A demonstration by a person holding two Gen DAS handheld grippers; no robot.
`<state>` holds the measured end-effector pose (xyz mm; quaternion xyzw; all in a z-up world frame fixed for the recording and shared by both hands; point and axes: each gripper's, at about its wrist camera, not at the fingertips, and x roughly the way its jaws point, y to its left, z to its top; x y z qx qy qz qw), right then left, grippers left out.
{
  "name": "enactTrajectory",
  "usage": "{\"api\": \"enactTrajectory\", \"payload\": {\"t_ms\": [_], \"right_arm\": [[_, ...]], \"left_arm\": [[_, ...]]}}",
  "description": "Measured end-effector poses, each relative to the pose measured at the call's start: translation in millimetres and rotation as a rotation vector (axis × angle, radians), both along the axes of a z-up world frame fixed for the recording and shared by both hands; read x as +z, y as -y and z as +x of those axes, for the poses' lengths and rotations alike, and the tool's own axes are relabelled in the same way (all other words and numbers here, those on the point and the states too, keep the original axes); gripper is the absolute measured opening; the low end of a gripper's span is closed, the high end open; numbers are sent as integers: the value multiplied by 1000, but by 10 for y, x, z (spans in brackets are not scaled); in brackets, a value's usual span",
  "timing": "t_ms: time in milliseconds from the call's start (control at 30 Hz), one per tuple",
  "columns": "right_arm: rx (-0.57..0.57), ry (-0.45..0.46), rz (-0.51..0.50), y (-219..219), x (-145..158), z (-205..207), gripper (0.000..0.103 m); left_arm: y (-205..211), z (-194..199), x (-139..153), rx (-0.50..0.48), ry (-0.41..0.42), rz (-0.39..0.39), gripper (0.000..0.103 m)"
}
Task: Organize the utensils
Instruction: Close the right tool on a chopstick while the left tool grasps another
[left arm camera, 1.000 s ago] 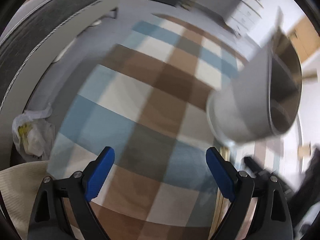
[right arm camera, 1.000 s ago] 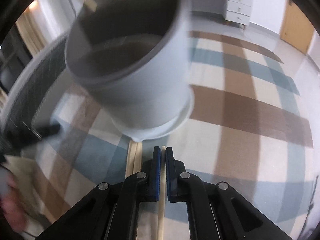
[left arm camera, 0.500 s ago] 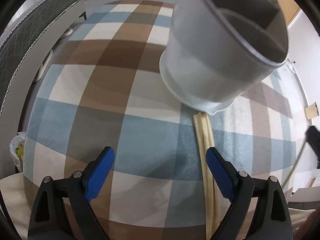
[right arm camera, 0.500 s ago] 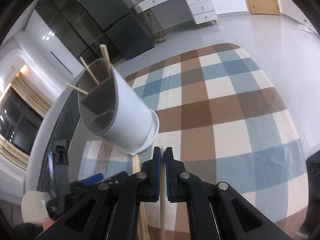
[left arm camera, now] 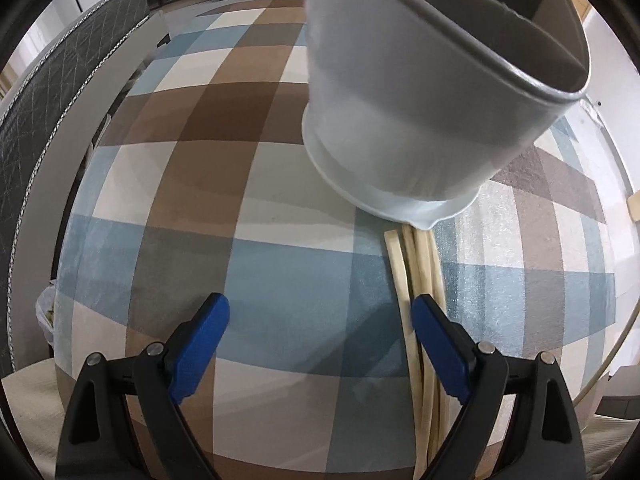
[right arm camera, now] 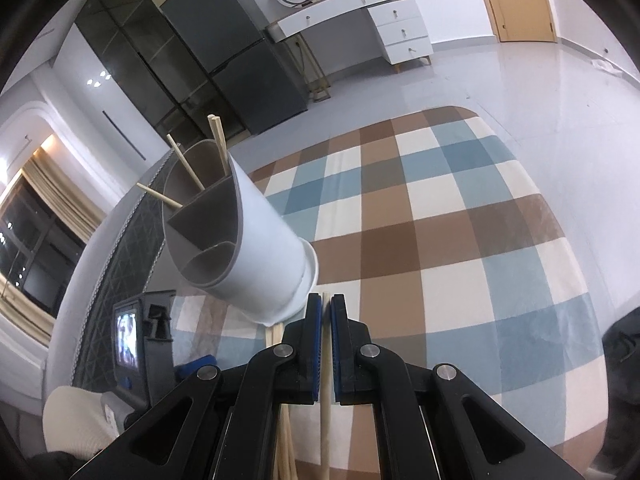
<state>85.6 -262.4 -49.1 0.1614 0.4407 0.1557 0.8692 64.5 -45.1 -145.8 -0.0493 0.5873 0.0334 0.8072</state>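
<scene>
Right hand-held gripper (right arm camera: 326, 312) pressed together, pinching a pale wooden chopstick (right arm camera: 325, 408). Left hand-held gripper (left arm camera: 320, 320) spread wide, nothing between its blue pads. White cylindrical divided utensil holder (right arm camera: 256, 256) stands on checked blue-brown-cream rug (right arm camera: 460, 240), three chopsticks inside; loose chopstick bundle (left arm camera: 420, 264) lies at its base.

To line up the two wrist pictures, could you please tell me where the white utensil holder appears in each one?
Left wrist view: the white utensil holder fills the upper right, its base toward the centre, above the loose chopsticks.
Right wrist view: it sits left of centre, just above the right gripper, with three chopsticks standing in it.
Shared landmark: the checked rug.
</scene>
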Motion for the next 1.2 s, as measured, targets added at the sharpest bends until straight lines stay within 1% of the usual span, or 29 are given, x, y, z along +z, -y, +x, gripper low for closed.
{"api": "enactTrajectory", "payload": {"t_ms": [100,200,267,333,367,433,467,533,567,600,667,700,733,833,867,967,1000,1100,1200], "right_arm": [[-4,0,-3,3,-7,9,4],[-8,-7,-3,8,-26,24,4],[-9,-12,-1,8,-33,31,4],[-9,-11,0,2,-35,33,4],[-8,-12,0,-1,-37,33,4],[-5,-11,-3,-10,-38,26,4],[-3,-11,-3,-15,-39,26,4],[1,-9,-10,-21,-42,22,4],[1,-8,-14,-23,-42,19,4],[0,-9,-15,-23,-45,19,4],[0,-9,-14,-34,-42,17,4],[5,-3,-21,-53,-33,11,4],[10,8,-32,-74,-19,3,4],[33,55,-61,-145,51,-42,4],[38,69,-65,-162,74,-61,4],[62,122,-73,-229,160,-145,4],[68,140,-79,-252,189,-182,4],[83,182,-97,-321,258,-276,4],[86,221,-103,-362,326,-391,4]], "left_arm": [[33,13,-3,-11,-2,23,90],[24,18,3,-7,-6,26,90],[9,31,2,2,1,29,87],[-10,92,-2,7,12,22,76],[2,91,22,6,21,21,73],[9,160,38,4,34,22,58],[17,162,47,3,40,22,52],[50,174,68,-7,52,18,23],[59,172,72,-14,52,15,15],[69,169,68,-23,47,4,5],[50,151,63,-25,48,-20,4],[18,134,63,-20,58,-49,3],[-14,111,74,-10,70,-77,2],[-105,73,161,12,111,-114,2],[-145,25,243,16,146,-134,2],[-159,-152,457,14,227,-158,2],[-187,-242,562,12,270,-167,2],[-215,-456,797,8,362,-173,2],[-234,-629,979,-1,421,-171,2]]}}
